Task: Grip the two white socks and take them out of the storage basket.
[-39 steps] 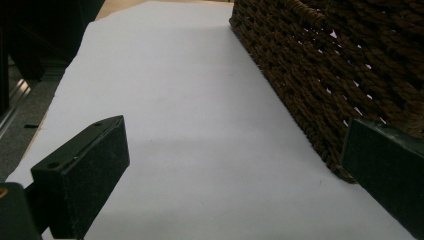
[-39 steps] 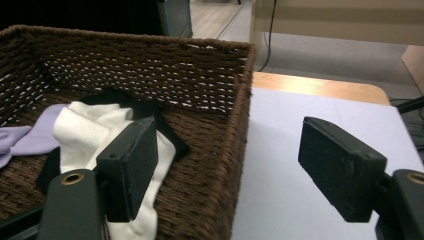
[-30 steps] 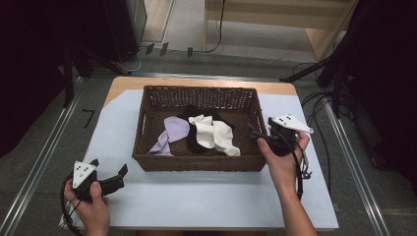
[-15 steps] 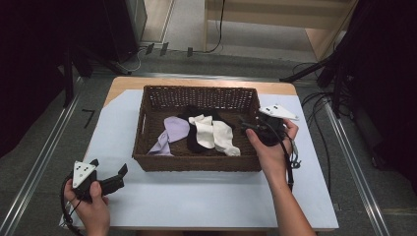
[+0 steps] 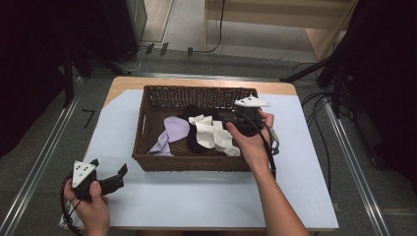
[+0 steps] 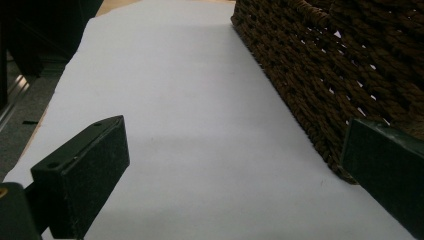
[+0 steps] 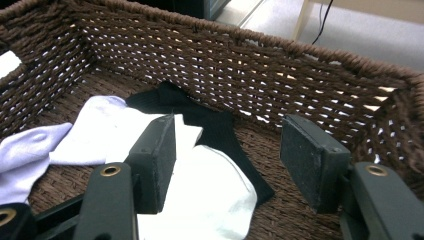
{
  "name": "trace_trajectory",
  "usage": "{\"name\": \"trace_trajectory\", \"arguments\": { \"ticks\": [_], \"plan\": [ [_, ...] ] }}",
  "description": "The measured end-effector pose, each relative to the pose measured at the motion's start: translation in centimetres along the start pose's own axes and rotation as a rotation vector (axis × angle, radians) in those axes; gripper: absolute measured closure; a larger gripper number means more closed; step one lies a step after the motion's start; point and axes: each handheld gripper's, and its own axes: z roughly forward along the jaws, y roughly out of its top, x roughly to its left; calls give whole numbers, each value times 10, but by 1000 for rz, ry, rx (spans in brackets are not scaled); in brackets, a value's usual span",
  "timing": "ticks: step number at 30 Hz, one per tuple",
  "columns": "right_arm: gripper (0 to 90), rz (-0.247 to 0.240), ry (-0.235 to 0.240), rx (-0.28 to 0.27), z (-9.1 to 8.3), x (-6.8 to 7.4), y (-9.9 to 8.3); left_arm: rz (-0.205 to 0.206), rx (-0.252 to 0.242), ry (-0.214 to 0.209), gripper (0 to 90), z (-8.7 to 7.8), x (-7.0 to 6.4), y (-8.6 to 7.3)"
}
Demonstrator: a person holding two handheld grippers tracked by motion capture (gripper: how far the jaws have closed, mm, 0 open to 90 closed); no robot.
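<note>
A brown wicker basket (image 5: pixel 147 105) stands on a white sheet in the middle of the table. Inside it lie a lavender sock (image 5: pixel 173 129), white socks (image 5: pixel 211 135) and a black sock (image 5: pixel 195 142). My right gripper (image 5: pixel 227 119) hangs over the basket's right half, open, with nothing between its jaws; the white socks (image 7: pixel 200 185) and black sock (image 7: pixel 215 125) lie just beneath them. My left gripper (image 5: pixel 120 172) rests open on the sheet at the front left, beside the basket wall (image 6: pixel 320 65), holding nothing.
The white sheet (image 5: pixel 206 196) covers the wooden table (image 5: pixel 118 83). Metal rails (image 5: pixel 44 157) run along both sides on the floor, with cables (image 5: pixel 314 103) at the right. Dark equipment stands at the back left and right.
My right gripper has moved left from outside the basket's right rim to over the socks inside it. The left gripper has stayed in place.
</note>
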Motion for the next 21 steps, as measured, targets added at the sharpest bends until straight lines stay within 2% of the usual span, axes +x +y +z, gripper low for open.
{"name": "trace_trajectory", "arguments": {
  "ticks": [2, 4, 8, 11, 13, 14, 21],
  "plan": [
    [415, 27, -7, -12, 6, -1, -1, 0, 0, 0, 2, 0, 0, 0],
    [435, 46, -8, 30, 12, -3, -1, -1, -1, 0, 2, 0, 0, 0],
    [439, 46, 11, 72, 23, -1, -3, -1, 0, 0, 3, 0, 0, 0],
    [439, 38, 13, 130, 33, 5, -8, 0, 0, 0, 2, 0, 0, 0],
    [437, 48, 36, 145, 37, 9, -9, -1, -2, 1, 3, 0, 0, 0],
    [437, 58, 46, 162, 40, 11, -10, 0, -1, 0, 2, 0, 0, 0],
    [435, 49, 72, 283, 53, 14, -14, -1, -4, 0, 2, 0, 0, 0]
  ]
}}
